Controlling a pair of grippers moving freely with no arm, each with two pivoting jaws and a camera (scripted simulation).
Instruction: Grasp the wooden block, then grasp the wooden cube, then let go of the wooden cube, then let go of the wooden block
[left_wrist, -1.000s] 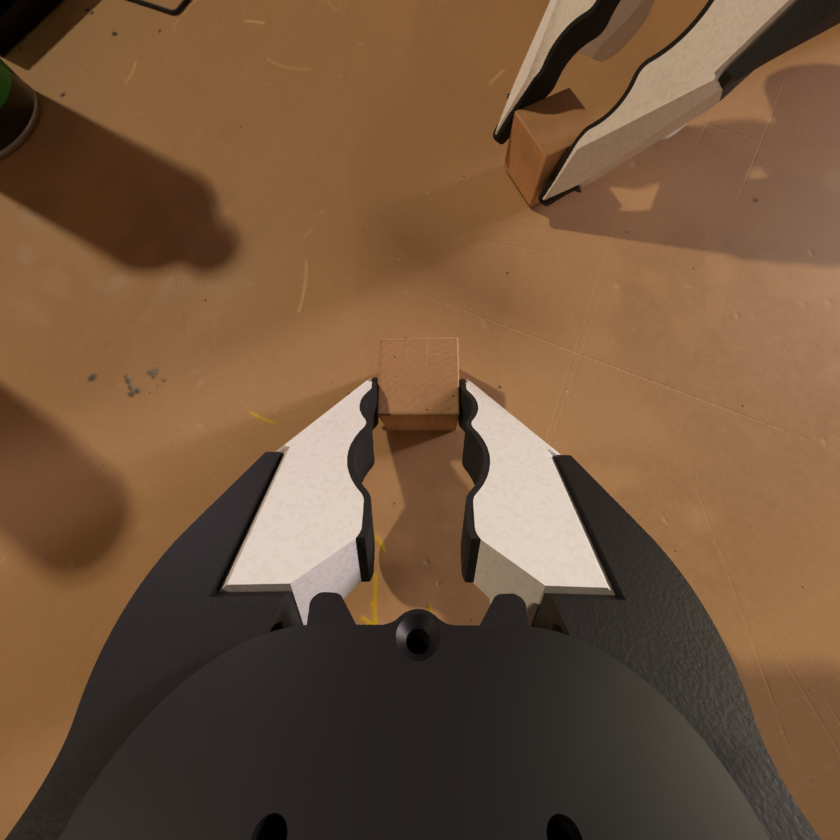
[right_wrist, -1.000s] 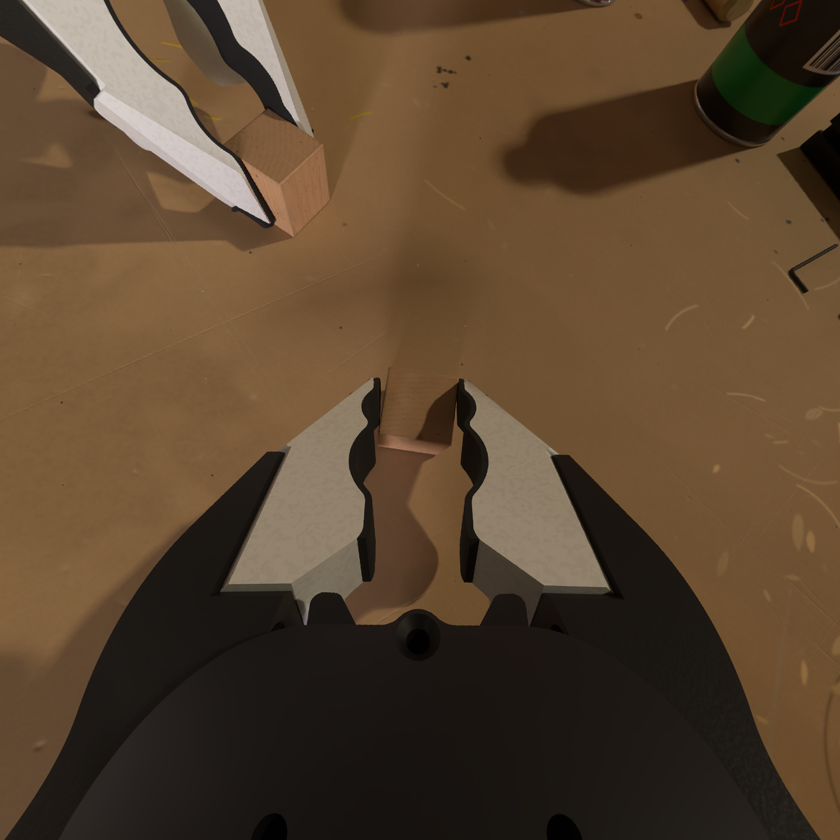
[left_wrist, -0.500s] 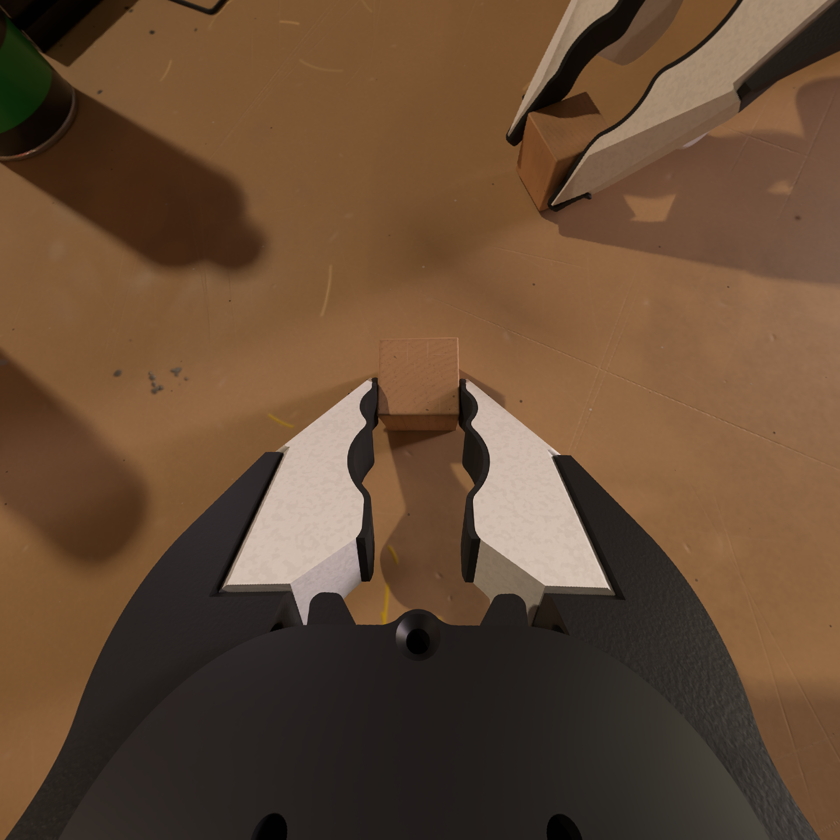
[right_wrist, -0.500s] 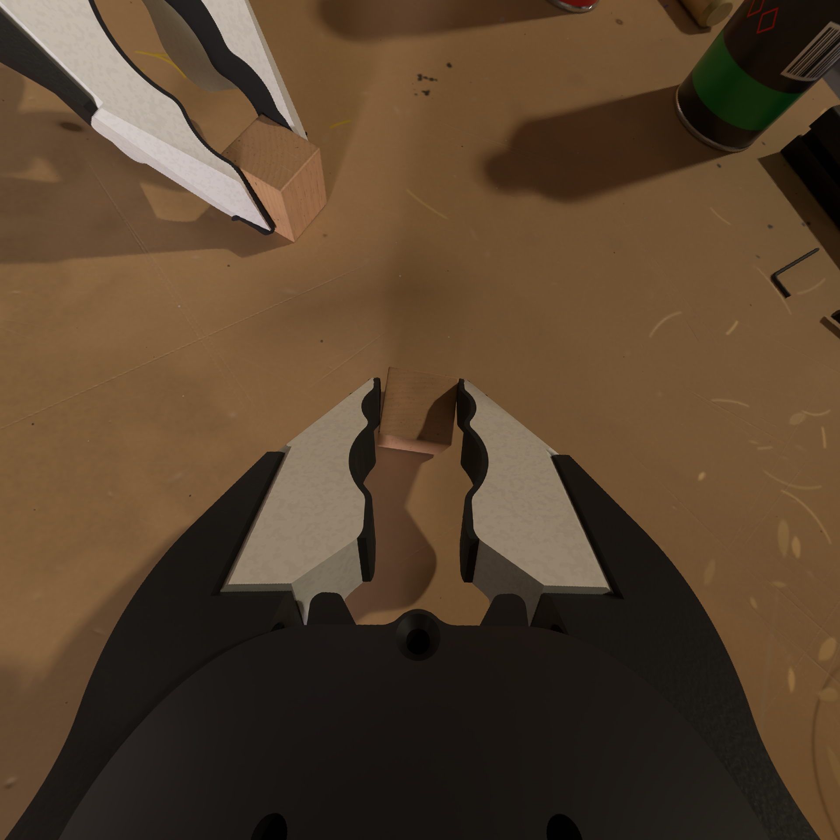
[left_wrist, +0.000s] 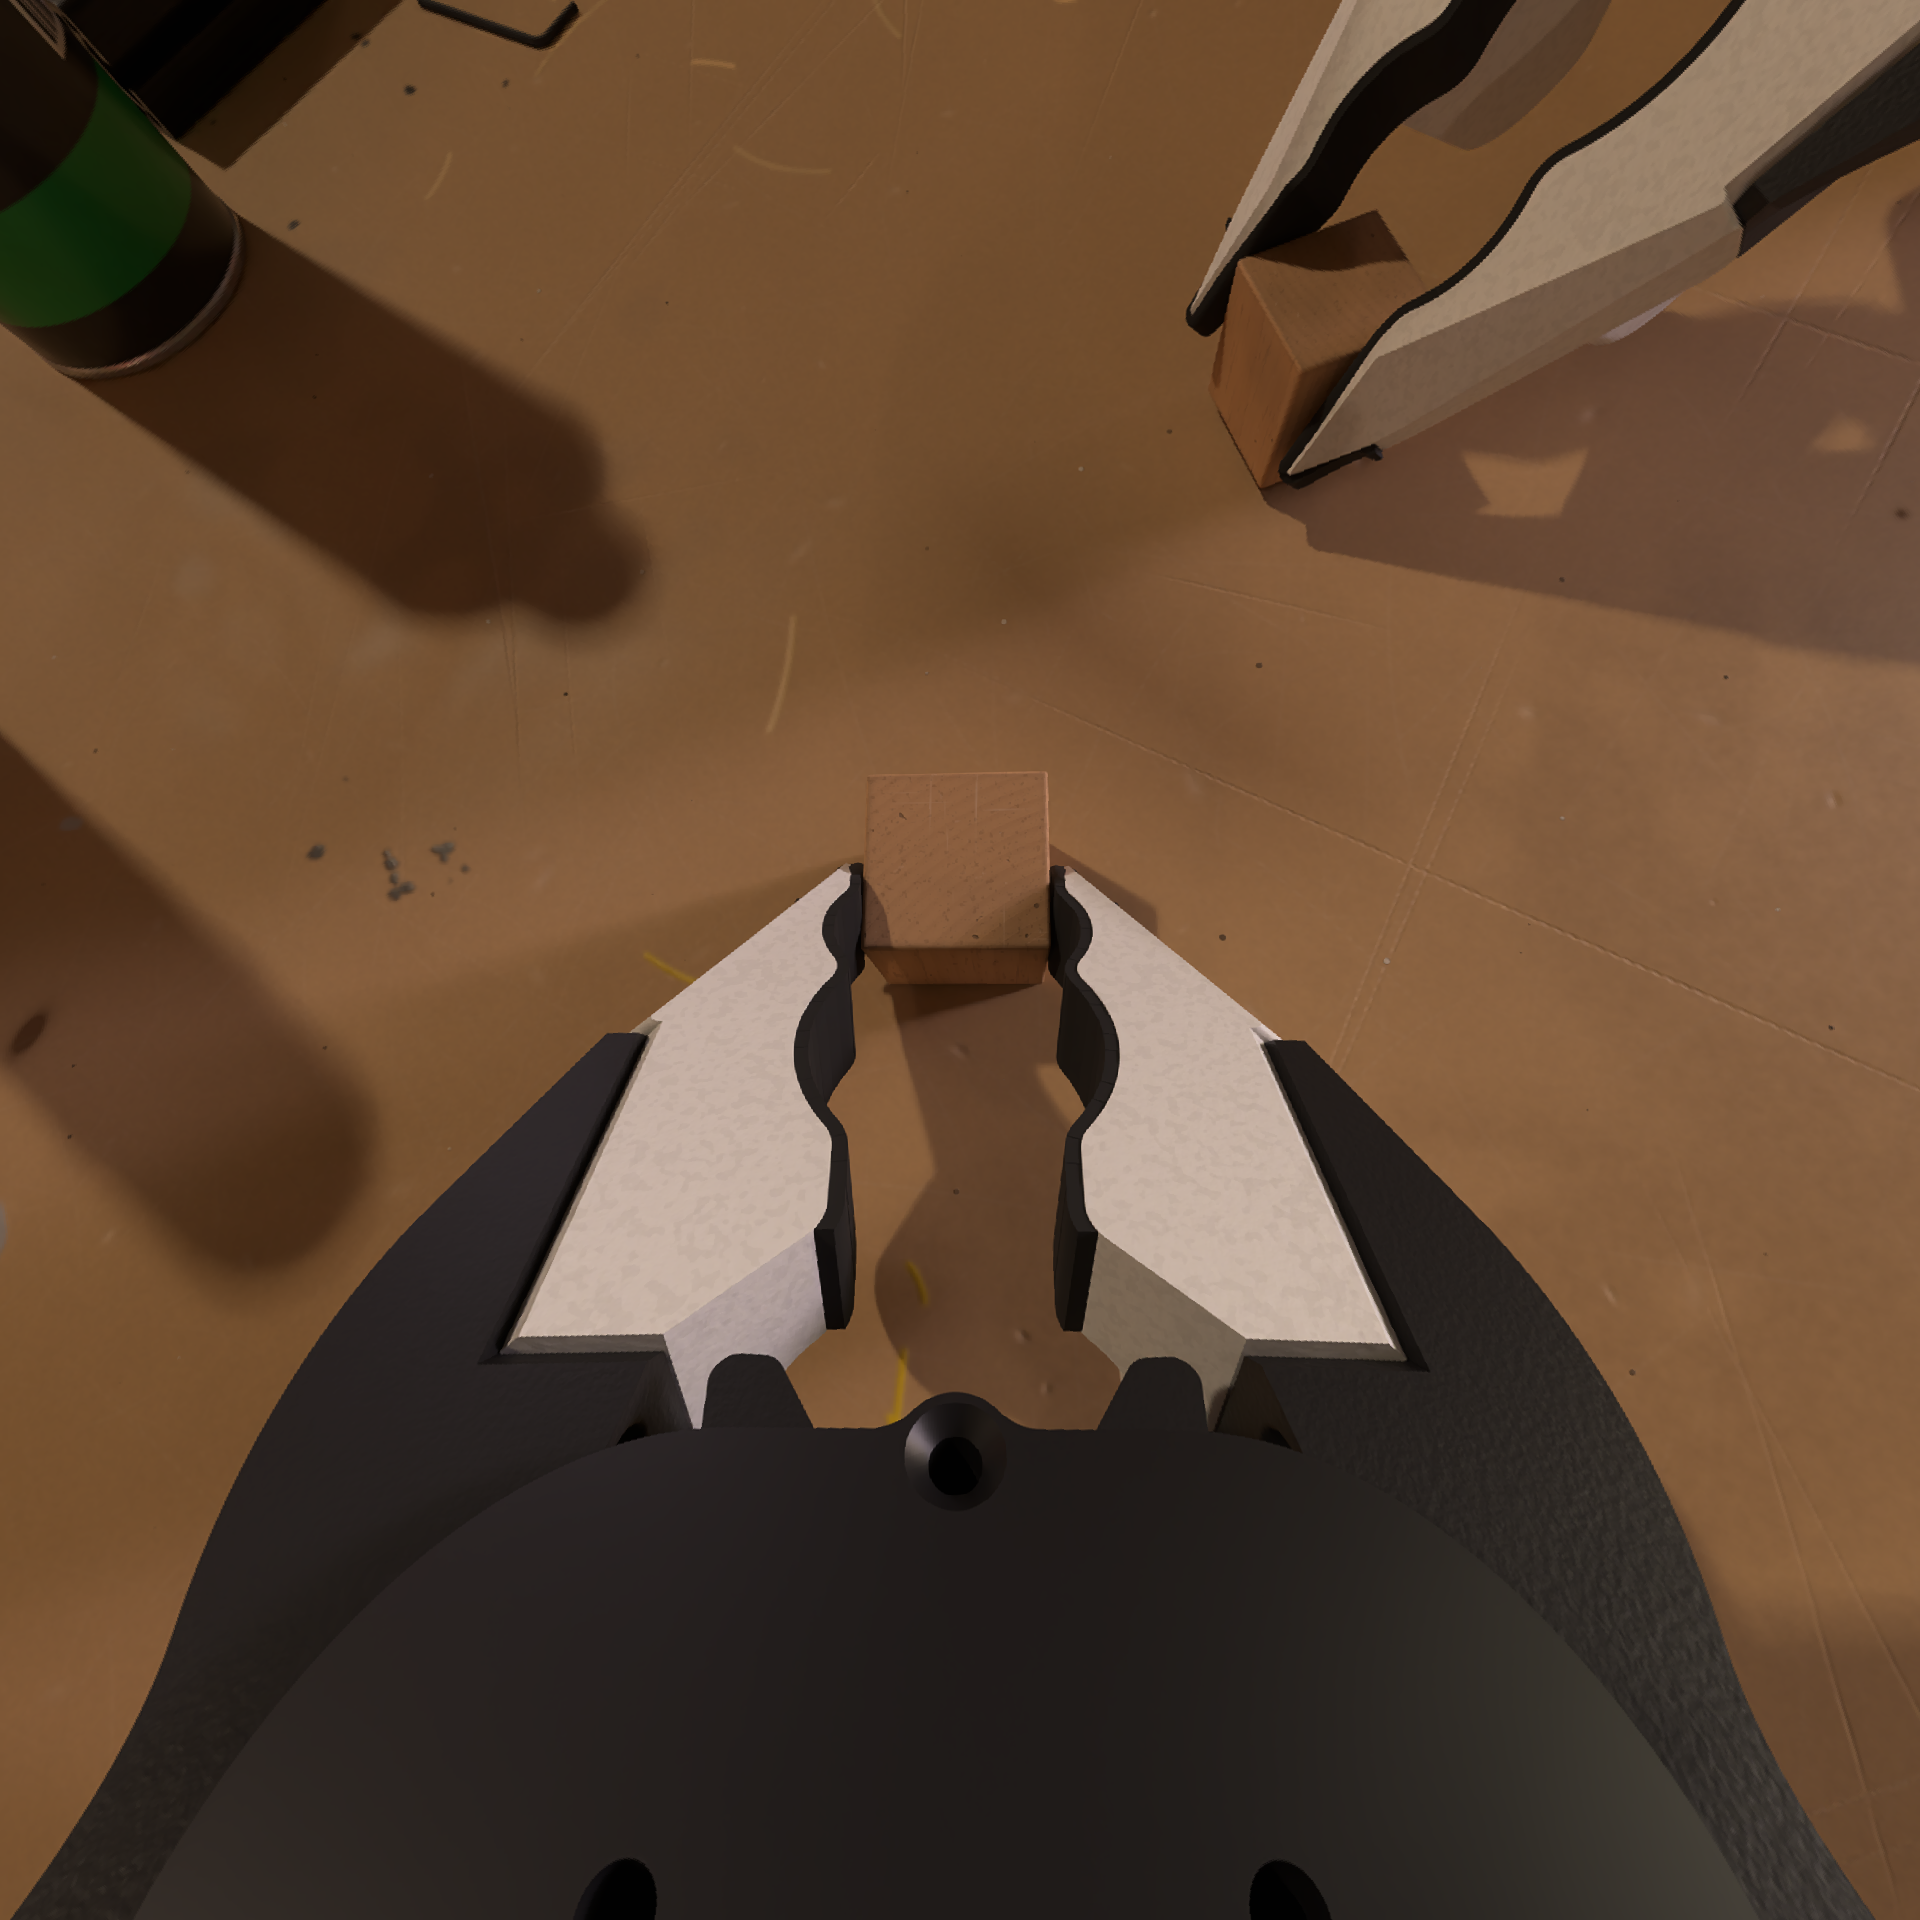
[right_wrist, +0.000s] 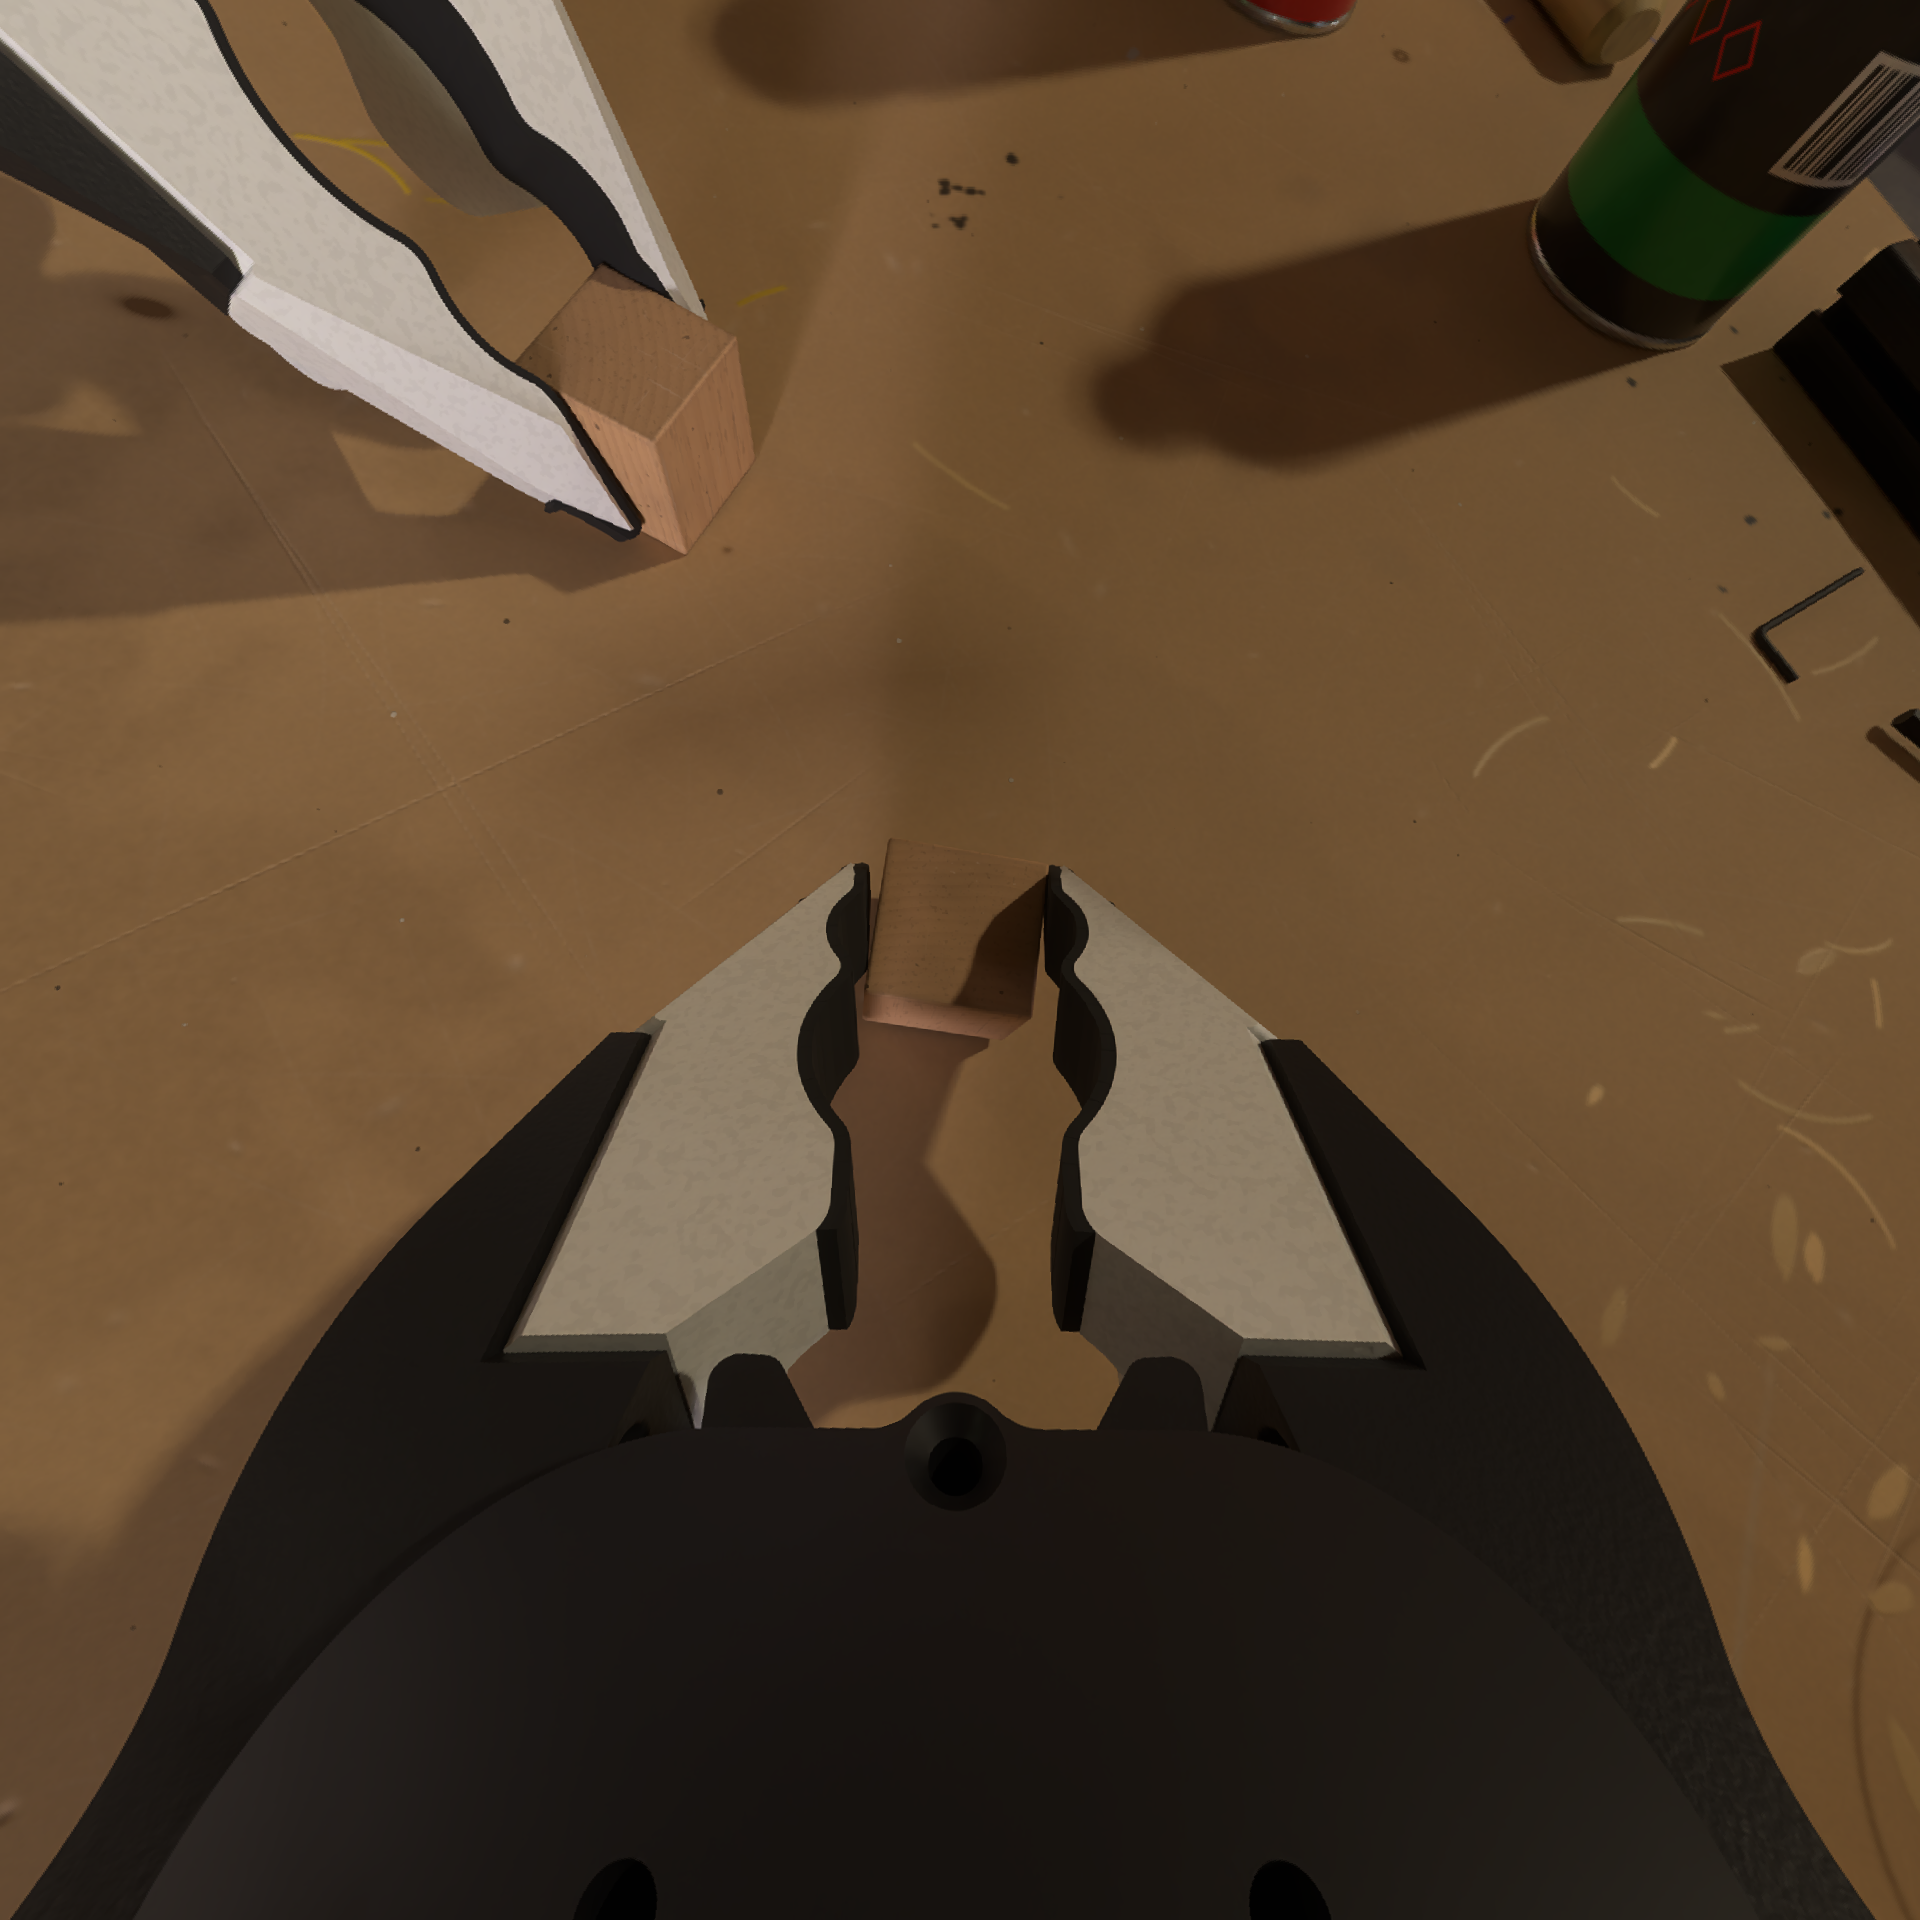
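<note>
My left gripper is shut on a light wooden cube, which sits squarely between its fingertips. My right gripper is shut on a darker wooden block, slightly skewed between its tips. In the left wrist view the right gripper shows at the upper right with the block in it. In the right wrist view the left gripper shows at the upper left with the cube in it. Both pieces are close to the brown table top.
A green and black spray can stands at the far right, and in the left wrist view it is at the upper left. A black hex key and a black rail lie near the can. A red can is at the top edge.
Both grippers stay shut on their pieces. Each view takes in more of the table: the can and the hex key have slid further into view, and the other gripper has shifted slightly.
</note>
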